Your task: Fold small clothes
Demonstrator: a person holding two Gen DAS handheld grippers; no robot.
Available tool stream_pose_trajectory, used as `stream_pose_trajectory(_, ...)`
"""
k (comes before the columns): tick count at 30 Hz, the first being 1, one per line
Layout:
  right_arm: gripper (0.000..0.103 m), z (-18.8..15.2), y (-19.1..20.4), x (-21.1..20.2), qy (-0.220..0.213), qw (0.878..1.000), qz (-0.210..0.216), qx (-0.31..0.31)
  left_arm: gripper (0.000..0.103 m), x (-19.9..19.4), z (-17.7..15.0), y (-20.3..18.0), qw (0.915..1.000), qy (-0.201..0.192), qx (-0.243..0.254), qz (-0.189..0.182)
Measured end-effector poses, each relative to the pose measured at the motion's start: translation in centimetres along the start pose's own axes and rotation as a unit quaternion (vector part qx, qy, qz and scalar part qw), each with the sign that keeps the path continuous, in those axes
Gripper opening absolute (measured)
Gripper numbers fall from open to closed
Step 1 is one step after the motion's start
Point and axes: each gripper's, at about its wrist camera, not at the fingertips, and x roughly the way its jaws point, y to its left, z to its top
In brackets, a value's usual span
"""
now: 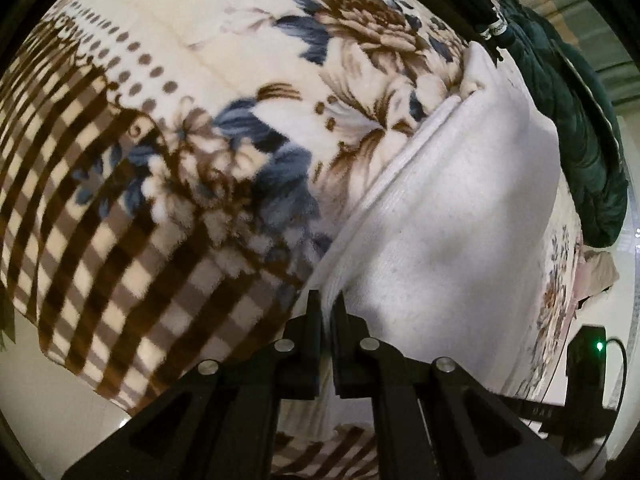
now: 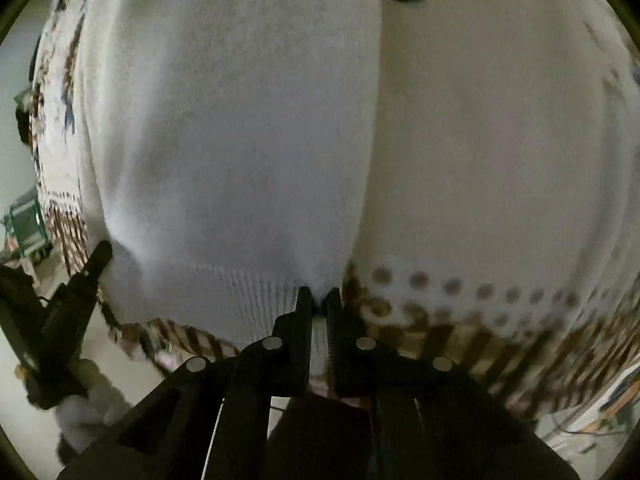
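A white knitted garment lies on a floral and checked blanket. My left gripper is shut on the garment's ribbed hem, at its near left corner. In the right wrist view the same white garment fills the left and middle. My right gripper is shut on the ribbed hem at its near right corner. The other gripper shows at the left of the right wrist view, at the garment's opposite hem corner.
A dark green quilted item lies at the far right on the bed. A black device with a green light stands at the right. The blanket's edge hangs over pale floor. A green box sits at far left.
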Motion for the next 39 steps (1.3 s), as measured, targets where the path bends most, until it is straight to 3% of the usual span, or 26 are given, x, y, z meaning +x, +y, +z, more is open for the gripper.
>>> stream_pose_trajectory(3,0.003,-2.5,-0.4,-0.5,-0.021,1.000,-0.007,0.010,0.002,-0.3,0.2,0.0,1.0000,-0.001,0.007,0.003)
stream_pose_trajectory(6,0.002,-4.3,-0.6,-0.5,-0.025,1.000,-0.012,-0.001,0.003,2.0,0.4,1.8,0.9994,0.023,0.001,0.024)
stream_pose_trajectory(8,0.003,-4.6,-1.2,0.9,-0.014,1.000,-0.012,-0.002,0.004,2.2,0.9,2.2,0.9994,0.030,-0.005,0.019)
stream_pose_trajectory(10,0.003,-4.3,-0.8,1.9,-0.004,1.000,0.005,0.001,0.007,1.1,1.3,1.7,0.9996,0.027,0.000,-0.010)
stream_pose_trajectory(13,0.014,-4.1,-1.3,0.8,-0.002,0.999,0.039,0.003,0.014,-1.2,1.2,0.9,0.9995,0.019,0.012,-0.024)
stream_pose_trajectory(15,0.036,-3.8,-1.5,-0.3,-0.011,0.998,0.059,0.010,0.018,-2.1,0.8,0.7,0.9995,0.017,0.018,-0.021)
stream_pose_trajectory(20,0.037,-5.1,-4.1,-1.9,-0.022,0.995,0.093,0.040,0.019,-0.1,-0.2,-0.3,0.9985,0.039,0.035,0.011)
stream_pose_trajectory(22,0.037,-5.3,-5.1,-1.5,-0.024,0.993,0.102,0.057,0.016,1.0,-0.7,-0.8,0.9965,0.033,0.057,0.053)
stream_pose_trajectory(23,0.037,-5.1,-5.0,-1.2,-0.029,0.992,0.110,0.062,0.010,1.1,-0.9,-1.2,0.9958,0.021,0.062,0.064)
stream_pose_trajectory(24,0.025,-5.1,-5.5,-0.8,-0.033,0.991,0.114,0.064,0.002,1.0,-1.1,-1.4,0.9954,0.011,0.067,0.068)
stream_pose_trajectory(25,0.009,-5.2,-5.9,-0.5,-0.036,0.990,0.116,0.067,0.002,0.9,-1.1,-1.6,0.9948,0.006,0.072,0.072)
stream_pose_trajectory(26,0.005,-5.5,-6.1,-0.1,-0.043,0.989,0.121,0.075,0.002,0.5,-1.2,-1.7,0.9941,-0.003,0.077,0.077)
stream_pose_trajectory(32,0.003,-9.0,-5.9,-1.3,-0.101,0.984,0.116,0.092,0.002,-2.5,-0.9,-1.6,0.9946,-0.029,0.083,0.055)
stream_pose_trajectory(36,0.002,-11.0,-5.4,-1.8,-0.106,0.983,0.106,0.107,0.002,-1.4,0.0,-0.2,0.9932,0.002,0.109,0.042)
stream_pose_trajectory(39,0.002,-11.8,-4.3,-0.6,-0.109,0.984,0.082,0.113,0.002,1.6,0.6,0.7,0.9906,0.030,0.125,0.047)
